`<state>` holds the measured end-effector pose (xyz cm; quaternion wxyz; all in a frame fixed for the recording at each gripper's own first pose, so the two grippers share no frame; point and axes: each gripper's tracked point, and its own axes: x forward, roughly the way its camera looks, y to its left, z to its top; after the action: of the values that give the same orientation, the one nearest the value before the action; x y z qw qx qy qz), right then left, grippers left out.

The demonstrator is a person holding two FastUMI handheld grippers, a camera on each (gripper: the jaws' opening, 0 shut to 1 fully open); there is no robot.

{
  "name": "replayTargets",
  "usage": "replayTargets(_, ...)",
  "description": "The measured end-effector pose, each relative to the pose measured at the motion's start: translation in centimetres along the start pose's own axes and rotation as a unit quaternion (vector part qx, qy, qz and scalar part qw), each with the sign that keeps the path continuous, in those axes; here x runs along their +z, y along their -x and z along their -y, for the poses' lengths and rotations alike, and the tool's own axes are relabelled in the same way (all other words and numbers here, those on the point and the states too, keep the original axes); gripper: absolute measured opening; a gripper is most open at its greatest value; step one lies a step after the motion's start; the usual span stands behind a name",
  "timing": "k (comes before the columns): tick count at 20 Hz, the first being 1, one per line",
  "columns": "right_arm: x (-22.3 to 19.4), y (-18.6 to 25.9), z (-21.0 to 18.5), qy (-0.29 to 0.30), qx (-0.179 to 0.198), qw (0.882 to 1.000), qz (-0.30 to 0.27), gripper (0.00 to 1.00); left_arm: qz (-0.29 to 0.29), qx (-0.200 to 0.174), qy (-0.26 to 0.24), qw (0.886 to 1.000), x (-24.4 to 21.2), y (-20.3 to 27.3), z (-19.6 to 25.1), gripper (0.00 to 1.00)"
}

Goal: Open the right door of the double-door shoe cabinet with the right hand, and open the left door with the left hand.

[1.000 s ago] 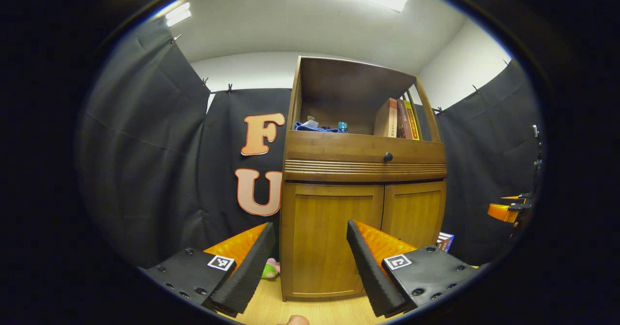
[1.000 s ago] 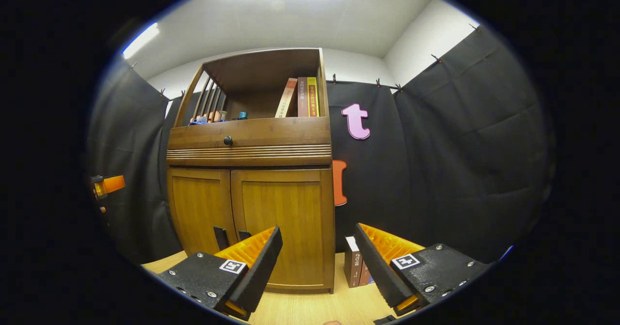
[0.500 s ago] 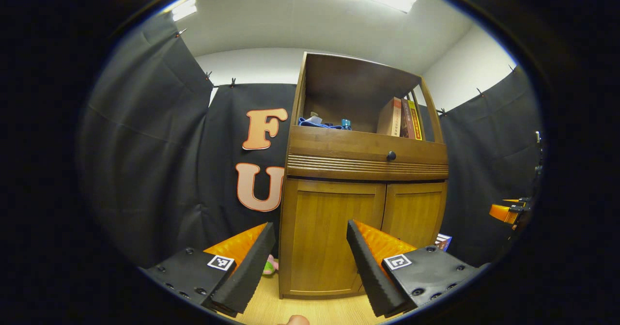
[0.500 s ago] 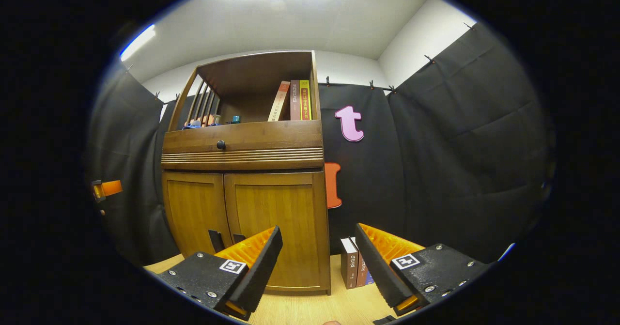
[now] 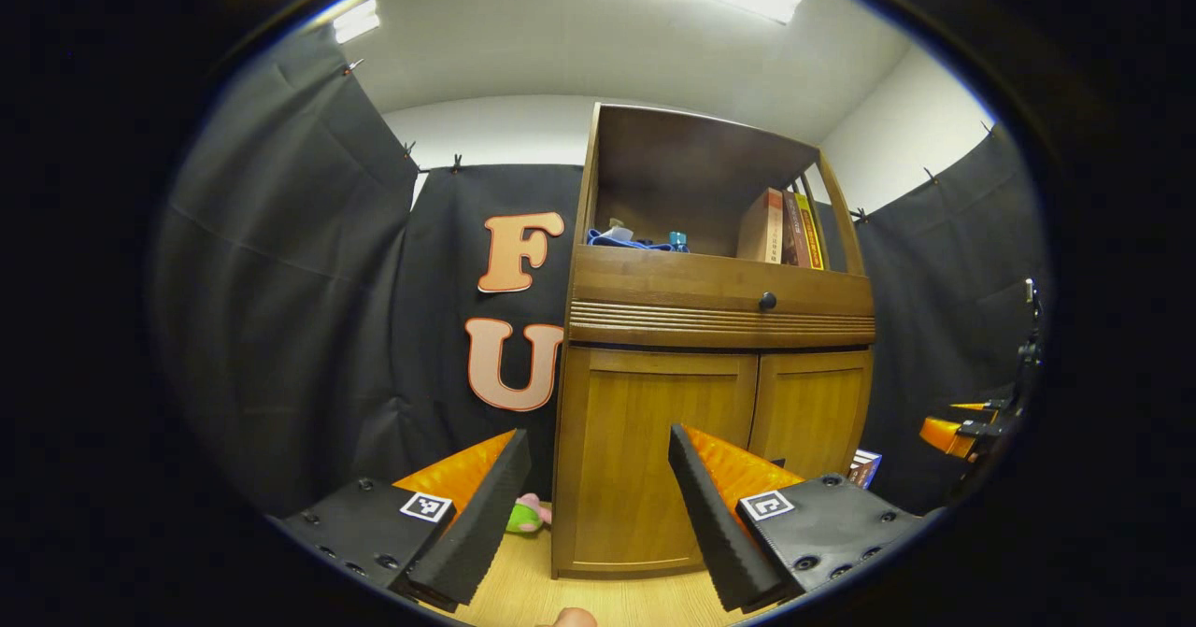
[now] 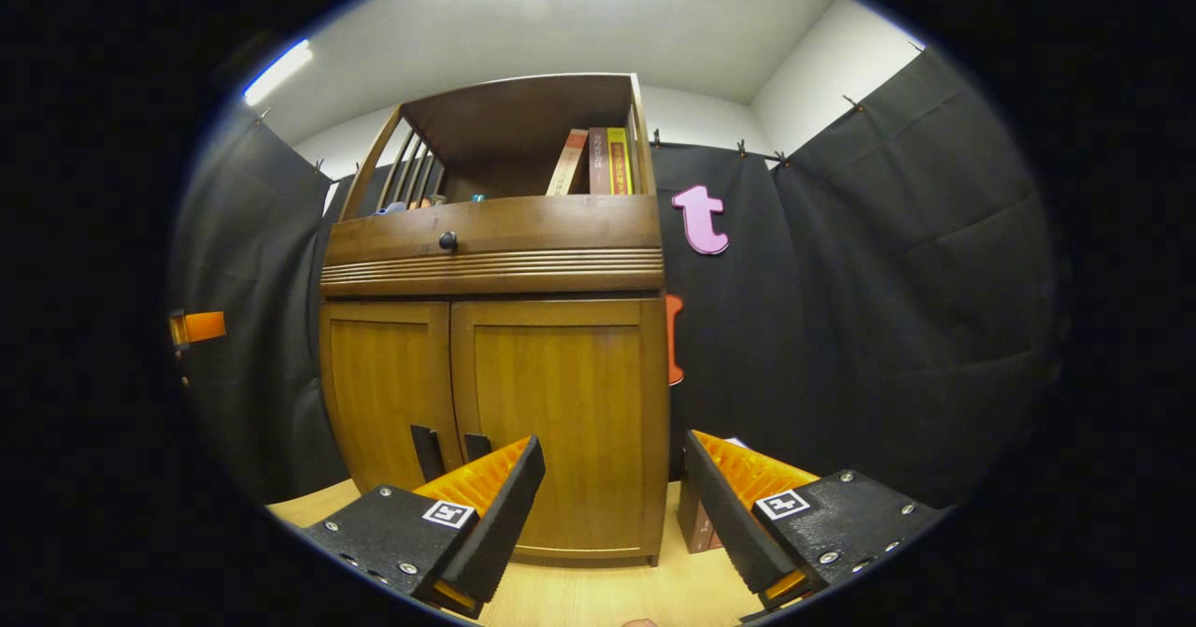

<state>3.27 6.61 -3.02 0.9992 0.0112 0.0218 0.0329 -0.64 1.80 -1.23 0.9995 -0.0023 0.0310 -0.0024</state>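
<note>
The wooden shoe cabinet [image 5: 715, 323] stands ahead with both doors closed. In the left gripper view its left door [image 5: 645, 440] lies straight beyond my open left gripper [image 5: 598, 515], still some way off, and the right door [image 5: 811, 412] is beside it. In the right gripper view the right door [image 6: 561, 393] is a short way ahead of my open right gripper [image 6: 612, 515]. Two dark handles [image 6: 427, 449] show at the doors' meeting edges, low down. Neither gripper touches anything. Each gripper also appears far off at the edge of the other view: the right gripper [image 5: 953, 431] and the left gripper [image 6: 196, 326].
A drawer with a round knob [image 6: 448, 240] sits above the doors, under an open shelf holding books [image 6: 603, 160]. More books [image 6: 696, 524] stand on the wooden floor right of the cabinet. A small green and pink toy [image 5: 528, 515] lies at its left. Black cloth walls surround it.
My right gripper has come nearer the cabinet, which looms larger and higher. In the left gripper view the cabinet has slid slightly right. Both grippers stay open and both doors stay closed.
</note>
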Motion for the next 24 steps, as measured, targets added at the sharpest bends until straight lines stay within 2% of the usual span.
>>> replayTargets(10, -7.1, -5.9, -7.5, -0.006, 0.060, 0.997, -0.041, 0.94, -0.009, 0.008, -0.009, 1.000, -1.1, -0.8, -1.6, 0.94)
replayTargets(13, -9.0, -7.7, -9.9, -0.006, 0.071, 0.996, -0.052, 0.94, -0.017, 0.006, -0.007, 1.000, -2.0, -1.3, -2.0, 0.94)
replayTargets(18, -12.6, -10.6, -12.3, 0.002, 0.083, 0.994, -0.076, 0.94, -0.024, 0.007, -0.010, 1.000, -2.9, -2.3, -2.6, 0.96)
replayTargets(20, -13.7, -11.6, -12.6, 0.002, 0.080, 0.993, -0.085, 0.94, -0.022, 0.015, -0.018, 0.999, -2.9, -2.5, -3.3, 0.94)
replayTargets(21, -14.0, -12.1, -12.7, 0.004, 0.078, 0.993, -0.087, 1.00, -0.021, 0.018, -0.022, 0.999, -2.9, -2.6, -3.5, 0.96)
replayTargets(22, -14.4, -12.6, -13.0, 0.003, 0.081, 0.993, -0.088, 0.94, -0.020, 0.019, -0.025, 0.999, -3.0, -2.6, -3.7, 0.98)
replayTargets(24, -15.0, -13.4, -13.8, -0.001, 0.088, 0.992, -0.092, 0.93, -0.020, 0.017, -0.023, 0.999, -3.2, -2.8, -3.9, 0.96)
